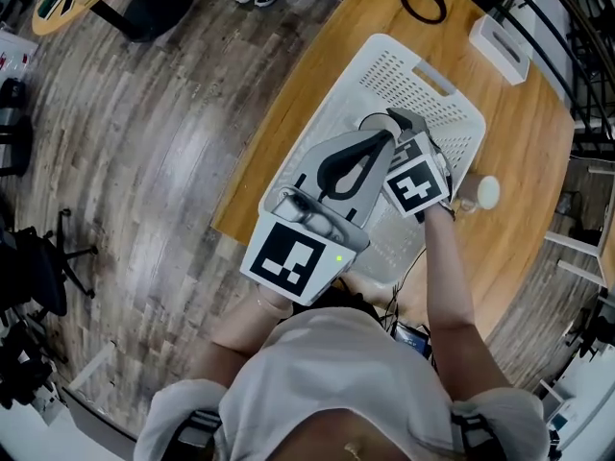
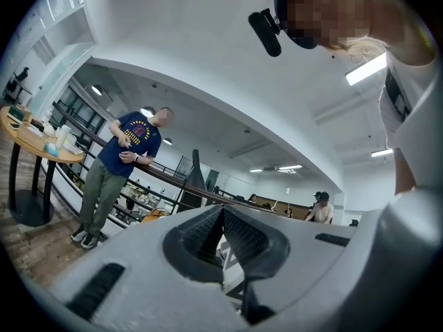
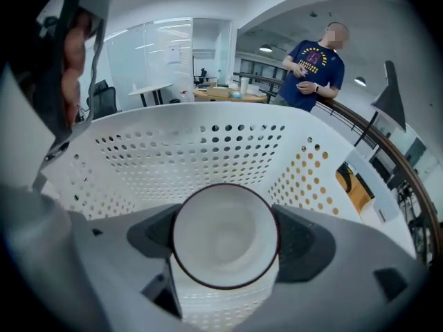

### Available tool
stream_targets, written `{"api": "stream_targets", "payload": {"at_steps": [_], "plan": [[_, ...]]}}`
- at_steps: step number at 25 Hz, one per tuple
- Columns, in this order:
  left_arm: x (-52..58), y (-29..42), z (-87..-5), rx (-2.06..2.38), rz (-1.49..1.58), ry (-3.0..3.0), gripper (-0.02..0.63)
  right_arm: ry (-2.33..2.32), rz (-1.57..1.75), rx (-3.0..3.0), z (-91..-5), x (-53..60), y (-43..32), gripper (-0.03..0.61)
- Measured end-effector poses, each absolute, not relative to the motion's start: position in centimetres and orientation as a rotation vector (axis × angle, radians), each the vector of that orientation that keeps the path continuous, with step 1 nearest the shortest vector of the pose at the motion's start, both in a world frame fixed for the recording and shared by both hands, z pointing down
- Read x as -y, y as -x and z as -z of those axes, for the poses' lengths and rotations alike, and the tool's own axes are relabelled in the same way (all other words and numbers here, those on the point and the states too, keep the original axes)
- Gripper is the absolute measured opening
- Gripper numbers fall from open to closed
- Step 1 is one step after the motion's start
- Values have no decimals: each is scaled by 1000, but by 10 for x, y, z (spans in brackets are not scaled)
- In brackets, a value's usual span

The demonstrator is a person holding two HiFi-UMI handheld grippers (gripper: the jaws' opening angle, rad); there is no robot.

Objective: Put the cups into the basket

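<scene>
While the left tongs (image 2: pixel 223 216) sit pressed together on nothing at the lower centre of the head view, the right tongs (image 3: pixel 225 246) clamp a white, dark-rimmed cup (image 3: pixel 225 230) by its sides, its mouth facing the camera, within the walls of the white basket (image 1: pixel 432 89). The basket rests on the wooden worktop (image 1: pixel 317 75). A second cup (image 1: pixel 483 192) lies just right of the basket. Farther off, at the upper right of the right gripper view, a person (image 3: pixel 315 71) in a blue shirt stands.
</scene>
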State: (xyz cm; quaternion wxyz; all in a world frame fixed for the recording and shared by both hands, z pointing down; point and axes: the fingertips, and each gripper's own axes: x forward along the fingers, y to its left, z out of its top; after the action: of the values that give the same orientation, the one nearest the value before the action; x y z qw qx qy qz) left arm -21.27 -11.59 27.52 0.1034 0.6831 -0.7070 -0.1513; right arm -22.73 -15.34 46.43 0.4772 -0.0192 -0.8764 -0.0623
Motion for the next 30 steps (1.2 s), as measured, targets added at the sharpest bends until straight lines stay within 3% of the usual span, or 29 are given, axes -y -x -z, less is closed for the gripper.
{"api": "stream_targets", "payload": {"at_steps": [11,22,30], "plan": [[122,244,-291,2241,390,-1910,8,111,145,2076,-541,156,232,400],[114,257,-294,2296,405,-1883,8,58,310,2049,-541,167,238,400],[109,258,-292,2305,400,-1884,8,119,221,2053,-517,139,237,400]]}}
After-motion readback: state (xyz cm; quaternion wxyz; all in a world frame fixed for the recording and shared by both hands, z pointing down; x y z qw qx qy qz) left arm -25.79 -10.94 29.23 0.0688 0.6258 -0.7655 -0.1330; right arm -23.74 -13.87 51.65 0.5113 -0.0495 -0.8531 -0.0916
